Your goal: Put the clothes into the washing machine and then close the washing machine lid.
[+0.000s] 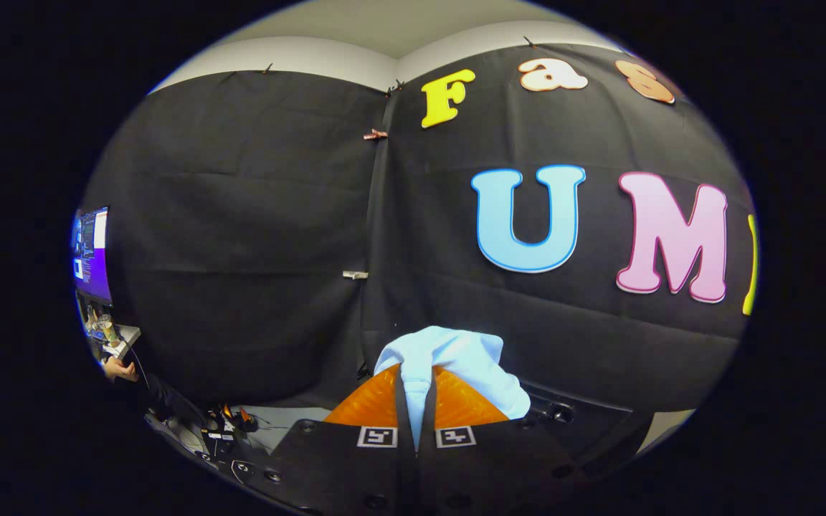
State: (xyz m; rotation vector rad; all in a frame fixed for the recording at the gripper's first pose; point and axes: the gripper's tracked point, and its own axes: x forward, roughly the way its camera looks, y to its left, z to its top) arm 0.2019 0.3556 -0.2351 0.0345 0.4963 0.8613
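A white garment (467, 362) is pinched between my two fingers and bunches up over their tips, with a thin strip of it running down the narrow gap between them. My gripper (416, 390) is shut on this cloth and held up in the air, facing the black cloth wall of the booth. The cloth's folds drape to the right over the right finger (464, 405).
The black cloth wall (255, 229) stands close ahead, its two panels meeting at a seam beyond the fingers. Far to the left stand a lit monitor (92, 251), a small table with clutter, and a person's hand (119, 369). Small gear lies low on the left (223, 423).
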